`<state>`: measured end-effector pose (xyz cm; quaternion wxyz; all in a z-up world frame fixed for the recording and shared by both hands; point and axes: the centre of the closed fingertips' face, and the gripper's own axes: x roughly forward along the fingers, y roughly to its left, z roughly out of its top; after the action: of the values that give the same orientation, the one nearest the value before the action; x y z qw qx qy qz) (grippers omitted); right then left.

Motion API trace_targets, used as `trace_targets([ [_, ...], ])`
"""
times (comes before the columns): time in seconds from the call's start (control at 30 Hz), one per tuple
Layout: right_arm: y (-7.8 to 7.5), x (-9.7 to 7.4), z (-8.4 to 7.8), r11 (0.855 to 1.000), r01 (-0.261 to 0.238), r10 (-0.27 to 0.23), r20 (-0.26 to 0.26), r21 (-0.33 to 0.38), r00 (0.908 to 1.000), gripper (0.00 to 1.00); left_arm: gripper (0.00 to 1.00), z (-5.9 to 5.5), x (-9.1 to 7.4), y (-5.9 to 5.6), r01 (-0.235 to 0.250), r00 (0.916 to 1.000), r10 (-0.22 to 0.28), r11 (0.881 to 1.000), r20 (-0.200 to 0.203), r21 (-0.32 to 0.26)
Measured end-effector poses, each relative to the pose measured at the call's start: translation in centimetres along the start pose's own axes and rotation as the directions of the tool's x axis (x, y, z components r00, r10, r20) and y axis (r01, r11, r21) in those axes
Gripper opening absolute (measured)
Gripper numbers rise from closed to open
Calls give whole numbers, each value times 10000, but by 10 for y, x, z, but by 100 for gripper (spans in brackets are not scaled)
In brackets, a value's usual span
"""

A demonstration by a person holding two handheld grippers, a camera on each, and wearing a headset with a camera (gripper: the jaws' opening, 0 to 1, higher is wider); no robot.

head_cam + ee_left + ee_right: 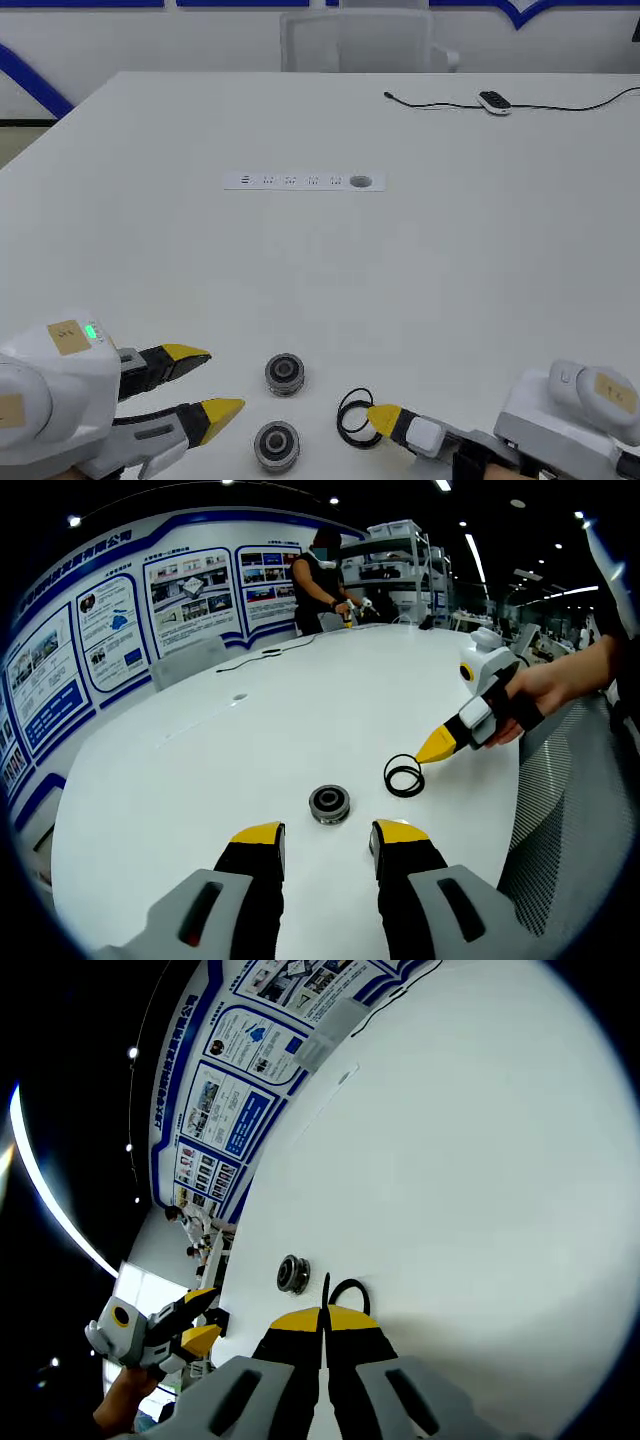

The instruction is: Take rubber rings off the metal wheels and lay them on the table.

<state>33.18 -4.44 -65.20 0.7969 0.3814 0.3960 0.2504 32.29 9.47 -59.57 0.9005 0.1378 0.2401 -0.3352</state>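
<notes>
Right claw (383, 417) is clamped shut, pinching the edge of the ring (342, 420) as far as I can tell. Ring sits low on the desk (400, 260), just beside near wheel (277, 445) and far wheel (285, 373). Left claw (212, 380) is wide and empty, near both wheels. I'd get the ring flat, open the right claw slowly, and back straight off so nothing snags.

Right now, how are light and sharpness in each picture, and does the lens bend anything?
Head view: soft even light, sharp, faint shadows under the metal wheels. Left gripper view: fisheye bends the table edge; ceiling lamps glare. Right gripper view: rolled, table nearly washed out, a lamp streak at left, rubber rings at the shut right tool clear.
</notes>
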Motion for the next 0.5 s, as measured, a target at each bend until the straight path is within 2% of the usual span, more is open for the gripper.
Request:
trace_targets([
  [0.23,-9,-2,-3,9994,331,-332,12,139,9994,2,36,-4,-6,-4,-59,10000,58,10000,-63,-44],
  [0.5,-13,-4,-5,9977,651,-652,-45,-186,9979,5,37,-8,-10,-4,-268,9996,267,9994,-60,-213],
])
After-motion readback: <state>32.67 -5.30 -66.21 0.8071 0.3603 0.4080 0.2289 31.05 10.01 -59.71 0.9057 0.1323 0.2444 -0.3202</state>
